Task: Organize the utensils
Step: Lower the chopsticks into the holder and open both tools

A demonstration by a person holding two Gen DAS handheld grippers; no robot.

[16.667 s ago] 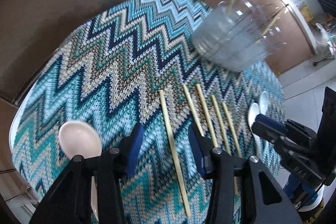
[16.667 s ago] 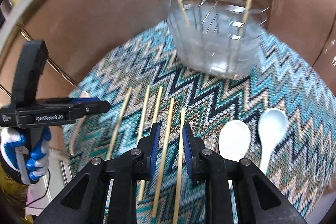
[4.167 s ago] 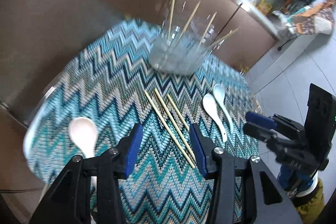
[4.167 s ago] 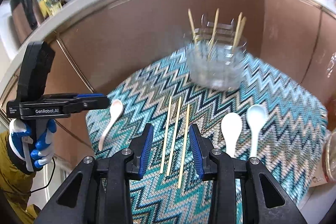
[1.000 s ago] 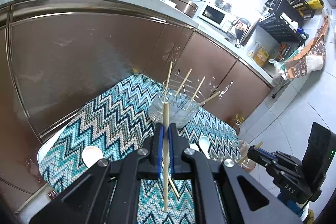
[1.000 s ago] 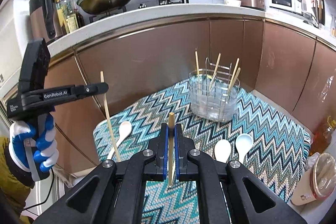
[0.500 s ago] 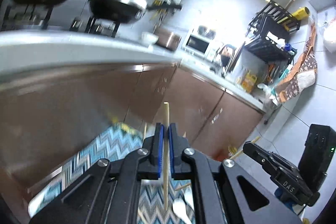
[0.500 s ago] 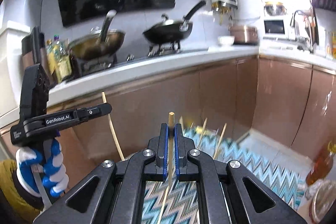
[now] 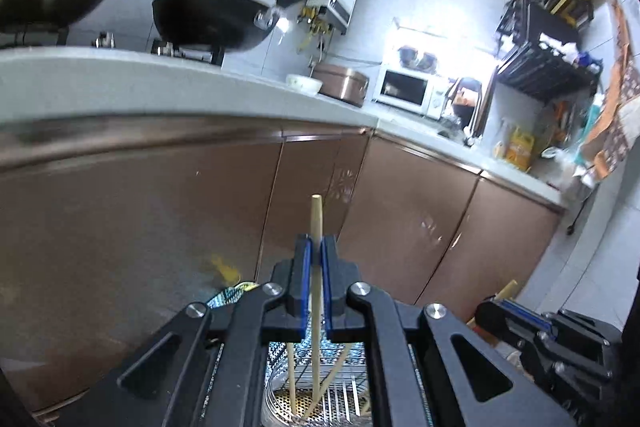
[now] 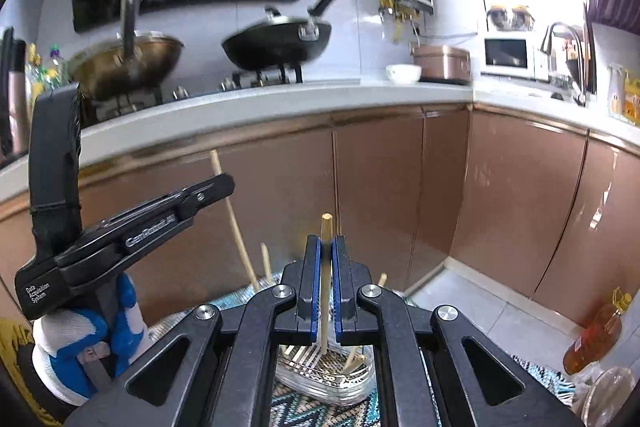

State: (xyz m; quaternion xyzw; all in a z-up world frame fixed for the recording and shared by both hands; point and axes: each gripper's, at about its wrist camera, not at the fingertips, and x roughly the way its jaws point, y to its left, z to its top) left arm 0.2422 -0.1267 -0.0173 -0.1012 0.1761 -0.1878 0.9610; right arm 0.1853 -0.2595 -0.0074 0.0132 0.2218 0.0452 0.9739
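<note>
My left gripper (image 9: 315,247) is shut on a wooden chopstick (image 9: 316,219) that stands upright, its lower end hanging into the clear utensil holder (image 9: 276,393) below, where other chopsticks lean. My right gripper (image 10: 326,247) is shut on another upright chopstick (image 10: 326,227), its lower tip just above the same clear holder (image 10: 320,383). In the right wrist view the left gripper (image 10: 224,187) shows at the left, held by a gloved hand (image 10: 80,339), with its chopstick (image 10: 236,227) slanting down into the holder. In the left wrist view the right gripper (image 9: 500,305) sits at the lower right.
Brown cabinet doors (image 9: 140,207) and a grey counter edge (image 9: 160,83) stand close behind the holder. The zigzag cloth (image 10: 536,375) shows under the holder. An oil bottle (image 10: 596,331) and a jar (image 10: 604,399) stand at the right. Pans sit on the stove above.
Both grippers, each still shut on a chopstick, have moved forward over the holder. The cloth and spoons have dropped out of view and the holder now lies right beneath the fingers.
</note>
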